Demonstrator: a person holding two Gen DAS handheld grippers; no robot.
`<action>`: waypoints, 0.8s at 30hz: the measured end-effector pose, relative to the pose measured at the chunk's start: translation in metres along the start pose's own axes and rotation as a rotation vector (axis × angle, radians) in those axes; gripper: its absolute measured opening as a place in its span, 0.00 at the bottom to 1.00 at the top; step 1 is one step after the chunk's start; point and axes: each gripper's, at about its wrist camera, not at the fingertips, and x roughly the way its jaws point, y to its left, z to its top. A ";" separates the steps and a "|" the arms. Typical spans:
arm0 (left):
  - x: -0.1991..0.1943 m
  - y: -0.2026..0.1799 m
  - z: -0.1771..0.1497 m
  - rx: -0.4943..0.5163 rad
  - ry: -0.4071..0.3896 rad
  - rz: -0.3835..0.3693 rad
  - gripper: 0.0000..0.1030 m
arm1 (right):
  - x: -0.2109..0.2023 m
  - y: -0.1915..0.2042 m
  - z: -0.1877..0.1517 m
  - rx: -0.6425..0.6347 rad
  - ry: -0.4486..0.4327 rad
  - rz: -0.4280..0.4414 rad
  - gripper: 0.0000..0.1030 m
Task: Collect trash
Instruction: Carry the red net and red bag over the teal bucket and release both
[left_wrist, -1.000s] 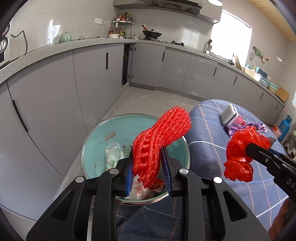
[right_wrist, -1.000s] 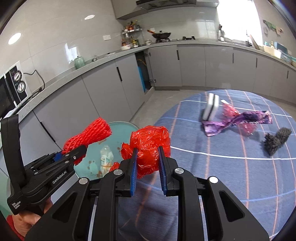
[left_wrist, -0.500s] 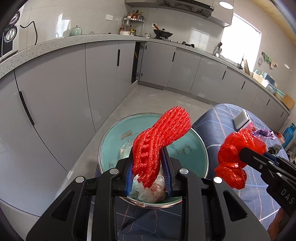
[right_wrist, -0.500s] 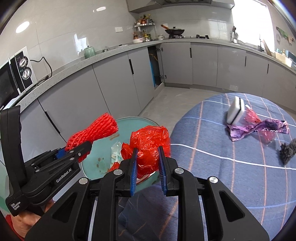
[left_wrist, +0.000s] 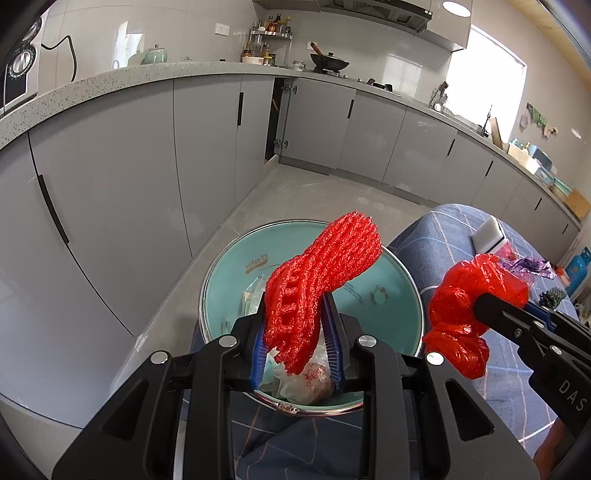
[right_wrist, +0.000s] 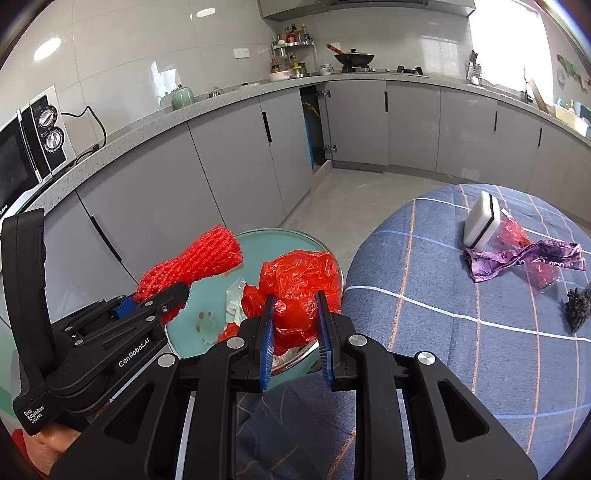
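Bin (left_wrist: 391, 295) holds crumpled wrappers; left tool (left_wrist: 297, 332) grips red net (left_wrist: 325, 273), right tool (right_wrist: 293, 317) red bag (right_wrist: 299, 280)

- I saw grey handleless-fronted cabinets (left_wrist: 207, 147) running along the wall and around the corner, one door (right_wrist: 314, 122) standing ajar.
- A speckled grey countertop (right_wrist: 229, 99) topped them, with a microwave (right_wrist: 26, 144) at the left end.
- Glossy pale wall tiles (right_wrist: 166, 40) caught reflections of the ceiling lights.
- The floor (left_wrist: 317, 199) was light grey tile.
- A bright window (left_wrist: 484, 70) sat past the hob, where a wok (right_wrist: 352, 57) stood.
- A range hood (left_wrist: 373, 11) hung above.
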 end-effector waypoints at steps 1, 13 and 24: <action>0.001 0.000 0.000 0.000 0.001 0.000 0.26 | 0.000 0.000 0.000 0.000 0.000 0.000 0.21; 0.004 0.001 -0.001 -0.005 0.008 -0.002 0.26 | 0.004 0.002 0.000 -0.002 0.009 0.001 0.21; 0.025 -0.002 0.005 0.000 0.045 0.011 0.26 | 0.035 -0.001 0.008 0.009 0.058 -0.008 0.21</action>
